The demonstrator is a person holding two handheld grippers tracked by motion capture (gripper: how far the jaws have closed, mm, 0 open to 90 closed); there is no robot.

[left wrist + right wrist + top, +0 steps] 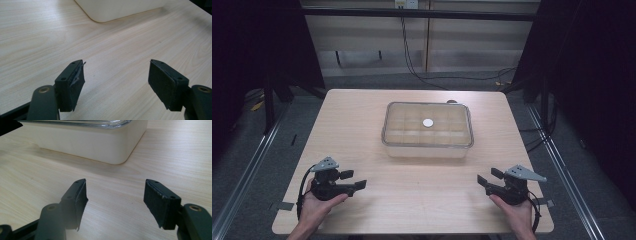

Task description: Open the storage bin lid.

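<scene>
Looks like the very start: both hands sit at the near edge of the table (362, 107), nothing picked up yet. Left gripper (354, 181) is at near-left, jaws apart w/ nothing between them; right gripper (483, 178) at near-right, likewise spread & empty. Both point inward and toward the box.

The thing they're aimed at is the lidded box (427, 131), cream body w/ a clear lid, sitting mid-table toward the far side, well apart from both grippers. Through the lid you can make out a grid of compartments; contents I can't tell. A small white round disc (428, 122) sits about the centre of the lid, prob. a knob or sticker.

Next move, my guess: bring both grippers fwd to the box's near corners or lid rim; lid edge is thin, so needs a square approach.

Count: 1 box, 1 lid, 1 disc, 2 grippers, 1 table.
</scene>
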